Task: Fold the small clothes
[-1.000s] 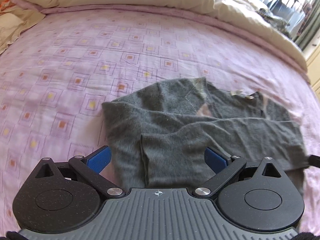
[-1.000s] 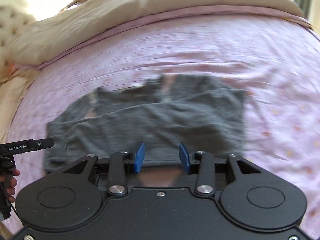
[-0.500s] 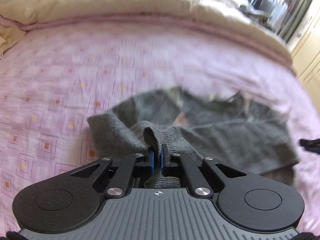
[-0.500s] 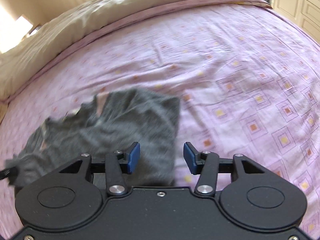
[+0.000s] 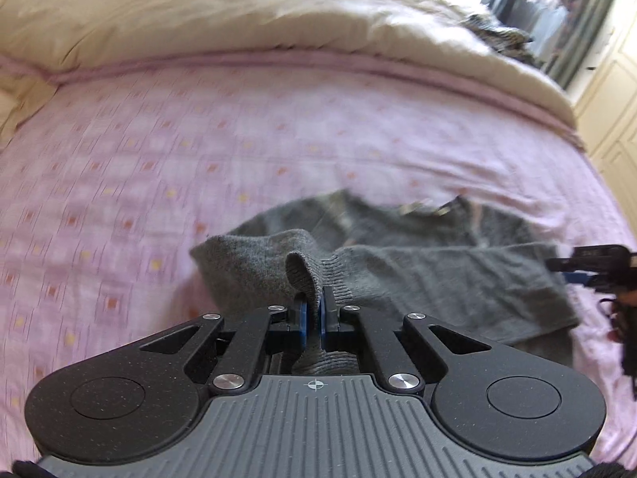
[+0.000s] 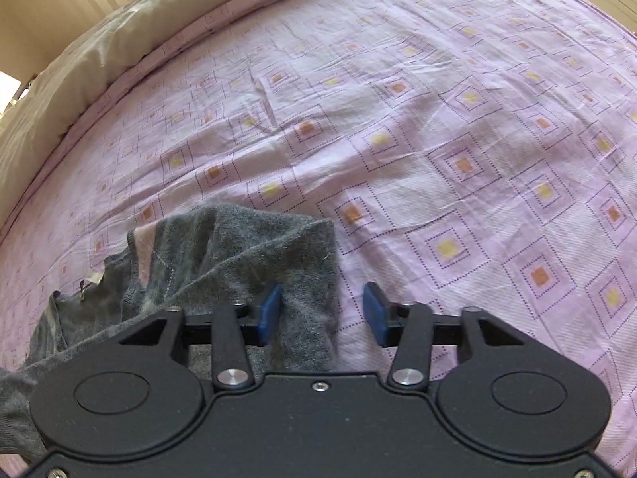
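Left wrist: grey knit sweater lies on the bed, soft, light, limp; your left gripper has jaws clenched on its ribbed near edge, a good hold | Right wrist: your right gripper hovers, jaws spread wide, empty, straddling the sweater's side edge; take that corner.

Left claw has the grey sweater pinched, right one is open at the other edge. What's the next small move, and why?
Probably close the right claw on the grey sweater edge lying between its fingers. The left claw is already shut on a bunched fold of the knit, while the right stands open with the cloth's right edge in its gap, so both ends would then be held for the fold.
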The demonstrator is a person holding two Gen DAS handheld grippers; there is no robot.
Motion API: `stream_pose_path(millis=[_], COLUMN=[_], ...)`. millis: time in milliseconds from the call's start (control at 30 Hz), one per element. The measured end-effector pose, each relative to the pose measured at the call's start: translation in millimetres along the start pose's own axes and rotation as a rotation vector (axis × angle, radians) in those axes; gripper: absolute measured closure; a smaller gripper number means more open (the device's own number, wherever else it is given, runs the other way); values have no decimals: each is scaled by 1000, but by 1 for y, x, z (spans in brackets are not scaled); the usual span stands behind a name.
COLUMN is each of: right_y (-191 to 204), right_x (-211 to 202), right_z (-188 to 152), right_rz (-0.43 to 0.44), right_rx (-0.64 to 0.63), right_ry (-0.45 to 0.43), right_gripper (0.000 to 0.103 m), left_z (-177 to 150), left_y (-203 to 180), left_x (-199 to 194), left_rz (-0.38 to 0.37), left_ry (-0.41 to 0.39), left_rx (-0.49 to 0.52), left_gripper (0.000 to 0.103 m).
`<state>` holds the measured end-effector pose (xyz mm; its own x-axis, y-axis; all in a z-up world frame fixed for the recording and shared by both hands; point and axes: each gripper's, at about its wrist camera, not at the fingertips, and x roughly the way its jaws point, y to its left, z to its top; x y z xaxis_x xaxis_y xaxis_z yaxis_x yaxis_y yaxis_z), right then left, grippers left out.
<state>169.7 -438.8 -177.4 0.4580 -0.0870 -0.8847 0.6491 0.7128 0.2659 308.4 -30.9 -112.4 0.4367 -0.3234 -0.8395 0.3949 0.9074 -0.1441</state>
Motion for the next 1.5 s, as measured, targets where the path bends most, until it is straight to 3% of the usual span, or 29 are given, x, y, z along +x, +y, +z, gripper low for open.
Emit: stream_pose_path(millis=[33, 233, 300, 400, 533, 667, 767, 867, 933, 1033, 1067, 1100, 1167, 1233, 1300, 1500], right_y=[4, 27, 25, 14, 11, 28, 46, 62, 64, 45, 38, 33, 24, 19, 17, 13], right_x=[0, -14, -7, 4, -19, -42, -48, -34, -19, 1, 1, 1, -7, -19, -32, -75], right_z=[0, 4, 7, 10, 6, -9, -22, -32, -32, -21, -16, -11, -7, -10, -17, -62], right_rz=[-3, -47, -93, -147, -135, -72, 26, 83, 16, -95, -118, -119, -137, -139, -123, -97], right_rx=[-26, -189, -192, -149, -99, -179, -261, -329, -382, -294, -242, -201, -138, -119, -109, -132], right_ry=[4, -59, -42, -1, -70, -118, -116, -56, -39, -19, -22, -20, -34, -61, -73, -83], right_gripper=[94, 92, 89, 85, 82, 81, 81, 82, 82, 86, 83, 67, 54, 54, 47, 39], left_z=[-2, -5, -6, -8, -10, -14, -18, -20, -22, -26, -28, -29, -33, -38, -44, -72], left_y=[5, 25, 32, 42, 41, 44, 48, 53, 56, 62, 63, 64, 65, 65, 64, 61], left_x=[2, 2, 7, 15, 17, 26, 32, 37, 39, 35, 32, 30, 24, 17, 9, -18], left_rz=[18, 109, 143, 127, 116, 108, 122, 133, 148, 173, 180, 187, 192, 184, 177, 116], left_ry=[9, 34, 59, 83, 76, 107, 118, 129, 137, 113, 105, 98, 91, 85, 73, 59], left_rx=[-12, -40, -40, -64, -41, -62, -76, -84, -92, -113, -118, -122, -126, -132, -141, -147], left_gripper=[98, 96, 96, 95, 95, 94, 79, 74, 55, 40, 39, 36, 34, 33, 31, 27])
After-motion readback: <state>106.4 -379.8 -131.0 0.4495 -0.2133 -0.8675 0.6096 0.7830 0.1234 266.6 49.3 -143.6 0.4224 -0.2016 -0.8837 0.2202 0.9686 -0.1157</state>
